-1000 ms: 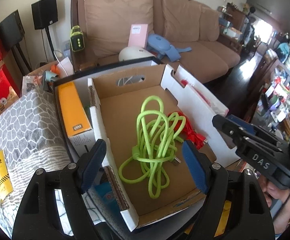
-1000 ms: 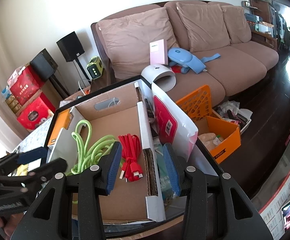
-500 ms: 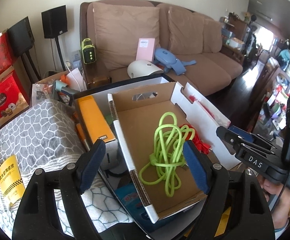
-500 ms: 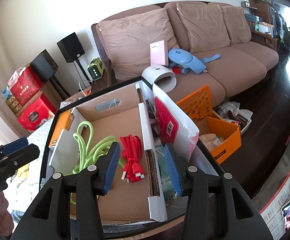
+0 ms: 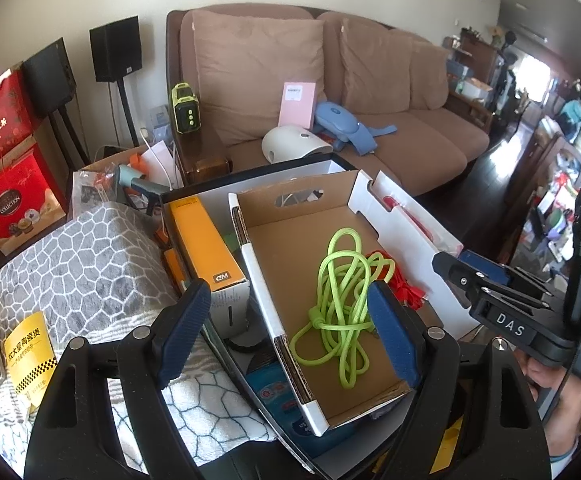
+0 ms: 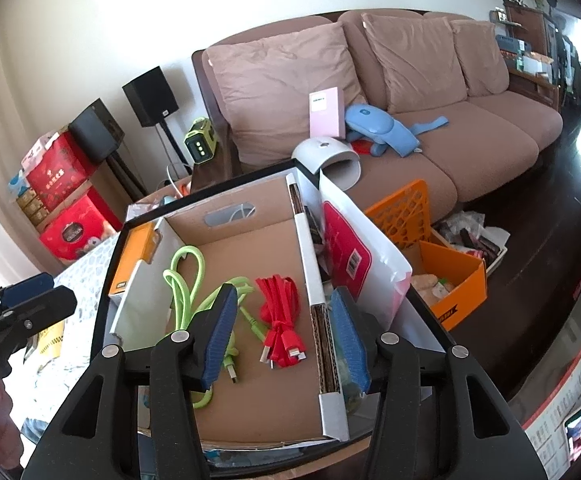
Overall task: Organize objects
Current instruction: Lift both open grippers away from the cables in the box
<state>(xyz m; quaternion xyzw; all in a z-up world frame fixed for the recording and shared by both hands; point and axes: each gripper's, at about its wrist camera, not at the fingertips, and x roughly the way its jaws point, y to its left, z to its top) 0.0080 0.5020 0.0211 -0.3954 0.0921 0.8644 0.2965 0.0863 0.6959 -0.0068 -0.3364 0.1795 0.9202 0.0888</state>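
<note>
1. Right hand-held gripper (image 6: 284, 334): released, nothing between its pads; its jaws have just been opening. They straddle the red cable (image 6: 280, 316) and the right wall of the cardboard tray (image 6: 314, 280), so a descent risks catching that wall rather than the cable.
2. Left hand-held gripper (image 5: 290, 330): spread wide, empty, poised above the green cable (image 5: 340, 300), which lies coiled on the tray floor beside the red one.
3. Risk: the loose green loops lie against the red bundle; lifting either may drag the other out.
4. Surroundings: the tray sits inside a black-rimmed box (image 6: 108, 280) with an orange carton (image 5: 204, 248) alongside.
5. Obscured: items beneath and beside the tray are mostly hidden; the supporting surface is not visible.
</note>
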